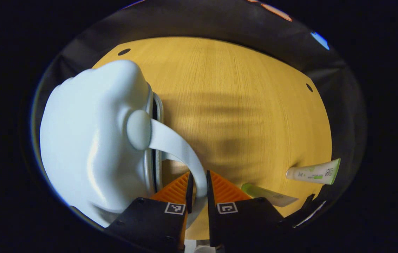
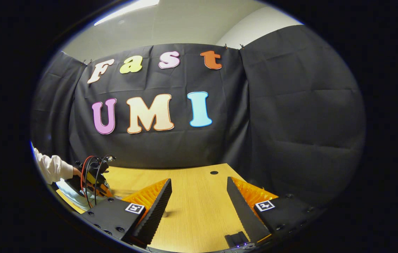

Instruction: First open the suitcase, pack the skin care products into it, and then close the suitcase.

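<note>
In the left gripper view, the left gripper pinches the pale handle strap of the closed white suitcase, which lies on the wooden table — two skin care tubes rest to its right. In the right gripper view, the right gripper hovers spread wide over bare tabletop — a white sleeve shows at far left.

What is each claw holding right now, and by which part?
The left claw grips the pale suitcase by its handle strap, near the strap's lower end. The right claw is open over the table, holding nothing.
</note>
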`<state>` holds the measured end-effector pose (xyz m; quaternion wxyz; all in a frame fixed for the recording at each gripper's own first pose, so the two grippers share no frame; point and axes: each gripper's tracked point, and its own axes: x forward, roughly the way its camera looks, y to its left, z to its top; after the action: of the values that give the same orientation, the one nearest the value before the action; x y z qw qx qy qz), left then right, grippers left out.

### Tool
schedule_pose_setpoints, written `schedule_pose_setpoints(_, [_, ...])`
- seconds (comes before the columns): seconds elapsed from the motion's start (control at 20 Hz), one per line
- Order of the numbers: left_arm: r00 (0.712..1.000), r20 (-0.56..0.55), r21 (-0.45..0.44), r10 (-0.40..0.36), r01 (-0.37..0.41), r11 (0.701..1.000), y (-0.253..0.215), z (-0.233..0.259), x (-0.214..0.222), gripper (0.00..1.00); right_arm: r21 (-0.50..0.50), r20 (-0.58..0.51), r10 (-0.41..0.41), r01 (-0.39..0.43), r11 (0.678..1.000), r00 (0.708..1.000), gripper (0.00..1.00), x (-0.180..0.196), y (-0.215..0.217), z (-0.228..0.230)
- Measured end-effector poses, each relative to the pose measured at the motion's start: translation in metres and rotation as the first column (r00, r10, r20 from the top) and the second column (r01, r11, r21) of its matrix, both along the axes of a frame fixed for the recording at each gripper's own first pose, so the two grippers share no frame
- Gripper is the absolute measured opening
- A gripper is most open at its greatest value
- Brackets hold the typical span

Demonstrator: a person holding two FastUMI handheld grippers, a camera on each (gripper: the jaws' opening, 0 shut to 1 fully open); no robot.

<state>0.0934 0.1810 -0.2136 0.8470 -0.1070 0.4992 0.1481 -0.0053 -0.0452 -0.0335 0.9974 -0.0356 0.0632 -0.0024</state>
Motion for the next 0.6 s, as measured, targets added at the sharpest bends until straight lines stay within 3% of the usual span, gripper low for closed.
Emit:
schedule_pose_setpoints(0.05, [1.000,0.001,-0.011,0.004,-0.004,1.000,-0.001,0.001,0.001,0.18,-0.004,-0.001,0.001,-0.001,1.000,1.000,0.98,0.001,0.001,-0.001])
schedule_pose_setpoints(0.1, [1.000,0.001,-0.011,-0.002,0.002,1.000,-0.001,0.002,0.001,0.10,-0.005,-0.005,0.003,-0.003,1.000,1.000,0.98,0.001,0.001,-0.003])
schedule_pose_setpoints(0.2, [1.000,0.008,0.002,-0.025,0.025,1.000,-0.003,0.006,0.001,0.07,-0.004,-0.013,0.009,-0.009,1.000,1.000,0.98,0.001,0.004,-0.005])
schedule_pose_setpoints(0.35, [0.999,0.036,0.009,-0.034,0.034,0.999,-0.006,0.018,0.002,0.06,-0.005,-0.018,0.024,-0.024,1.000,1.000,0.96,0.002,0.009,-0.007])
schedule_pose_setpoints(0.6, [0.991,0.133,-0.089,-0.020,0.032,0.996,-0.022,0.062,-0.001,0.06,-0.003,-0.026,0.058,-0.058,0.998,0.998,0.96,0.002,0.021,-0.009])
